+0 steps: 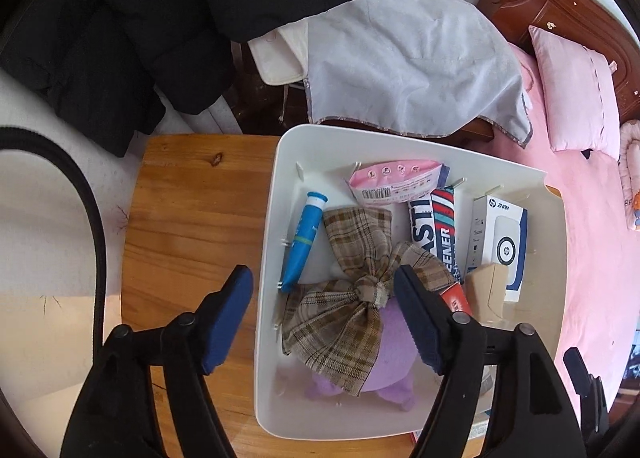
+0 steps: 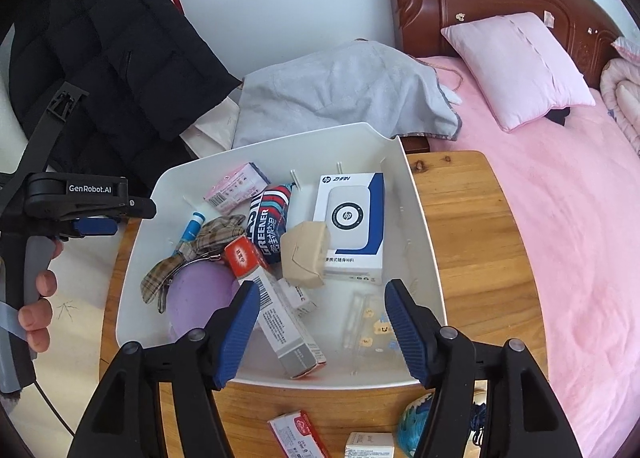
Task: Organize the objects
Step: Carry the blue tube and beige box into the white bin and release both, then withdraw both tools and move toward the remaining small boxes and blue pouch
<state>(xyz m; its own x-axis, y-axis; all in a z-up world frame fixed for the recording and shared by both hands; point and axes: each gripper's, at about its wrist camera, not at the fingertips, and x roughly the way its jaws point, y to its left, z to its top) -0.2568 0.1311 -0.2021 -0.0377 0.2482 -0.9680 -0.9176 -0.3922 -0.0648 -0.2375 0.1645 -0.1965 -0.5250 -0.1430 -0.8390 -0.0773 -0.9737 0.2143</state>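
Plaid bow (image 1: 352, 294) lies in the bin (image 1: 280, 162) beneath the left hand-held gripper (image 1: 324, 322), jaws apart, seemingly untouched.

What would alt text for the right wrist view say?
An open tool hovers over a white bin on a wooden table, holding nothing. The bin holds a white-and-blue HP box, a plaid bow and other small packages; a pink bed lies behind.
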